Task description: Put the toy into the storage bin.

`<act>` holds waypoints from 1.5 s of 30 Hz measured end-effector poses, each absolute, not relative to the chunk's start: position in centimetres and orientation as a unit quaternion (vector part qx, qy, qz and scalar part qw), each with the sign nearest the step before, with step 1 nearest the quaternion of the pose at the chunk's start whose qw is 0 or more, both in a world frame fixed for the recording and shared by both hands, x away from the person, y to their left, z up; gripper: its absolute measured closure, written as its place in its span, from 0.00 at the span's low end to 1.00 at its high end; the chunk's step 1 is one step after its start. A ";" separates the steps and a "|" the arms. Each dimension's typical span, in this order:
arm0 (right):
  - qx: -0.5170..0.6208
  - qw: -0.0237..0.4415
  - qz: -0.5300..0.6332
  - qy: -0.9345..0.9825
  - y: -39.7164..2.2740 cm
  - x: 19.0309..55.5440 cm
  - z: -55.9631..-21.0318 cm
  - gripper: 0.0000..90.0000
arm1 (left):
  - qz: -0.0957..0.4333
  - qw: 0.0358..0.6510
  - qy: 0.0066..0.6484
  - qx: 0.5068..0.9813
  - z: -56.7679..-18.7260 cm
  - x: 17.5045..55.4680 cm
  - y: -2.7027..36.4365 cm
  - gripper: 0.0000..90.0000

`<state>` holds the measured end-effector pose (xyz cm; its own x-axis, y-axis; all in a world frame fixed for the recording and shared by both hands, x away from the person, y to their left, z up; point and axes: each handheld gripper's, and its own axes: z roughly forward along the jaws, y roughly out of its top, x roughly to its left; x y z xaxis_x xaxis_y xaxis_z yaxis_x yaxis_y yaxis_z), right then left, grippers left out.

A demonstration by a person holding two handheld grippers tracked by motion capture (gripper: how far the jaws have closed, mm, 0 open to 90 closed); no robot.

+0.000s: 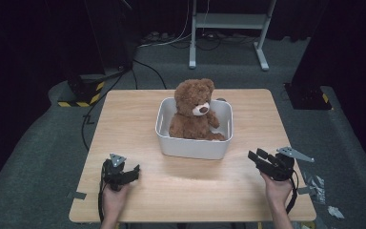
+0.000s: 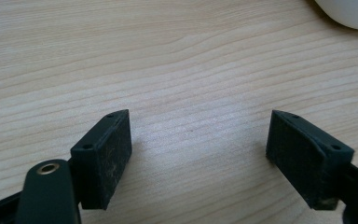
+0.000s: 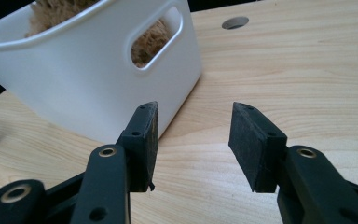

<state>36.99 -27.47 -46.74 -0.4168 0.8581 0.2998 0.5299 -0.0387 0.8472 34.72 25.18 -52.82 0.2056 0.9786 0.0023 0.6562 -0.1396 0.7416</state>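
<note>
While both my grippers rest with jaws apart and empty, my right gripper (image 1: 266,161) sits nearer the white bin (image 1: 190,147) holding the teddy bear (image 1: 194,110) than my left gripper (image 1: 124,174).

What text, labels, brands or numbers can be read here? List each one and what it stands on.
None can be read.
The white plastic bin is plain, with no label on the walls that show.
The brown teddy bear shows no tag.
The black-and-yellow hazard stripes on the floor stand are a pattern, not words.
Both grippers' pads carry no markings.
</note>
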 end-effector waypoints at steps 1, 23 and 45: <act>0.515 0.164 0.503 0.675 -27.4 37.1 -46.9 0.58 | 0.256 0.315 0.575 0.710 -52.8 34.7 25.2 0.25; 0.537 0.161 0.467 0.684 -27.2 38.2 -49.2 0.58 | 0.257 0.314 0.574 0.711 -52.8 34.7 25.2 0.25; 0.557 0.167 0.426 0.693 -26.8 39.0 -51.3 0.57 | 0.257 0.314 0.574 0.711 -52.8 34.7 25.2 0.25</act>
<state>38.99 -26.80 -51.27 -0.3234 0.9145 0.2431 0.6300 0.0164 0.7764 34.73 25.21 -52.81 0.2086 0.9780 0.0041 0.6553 -0.1429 0.7417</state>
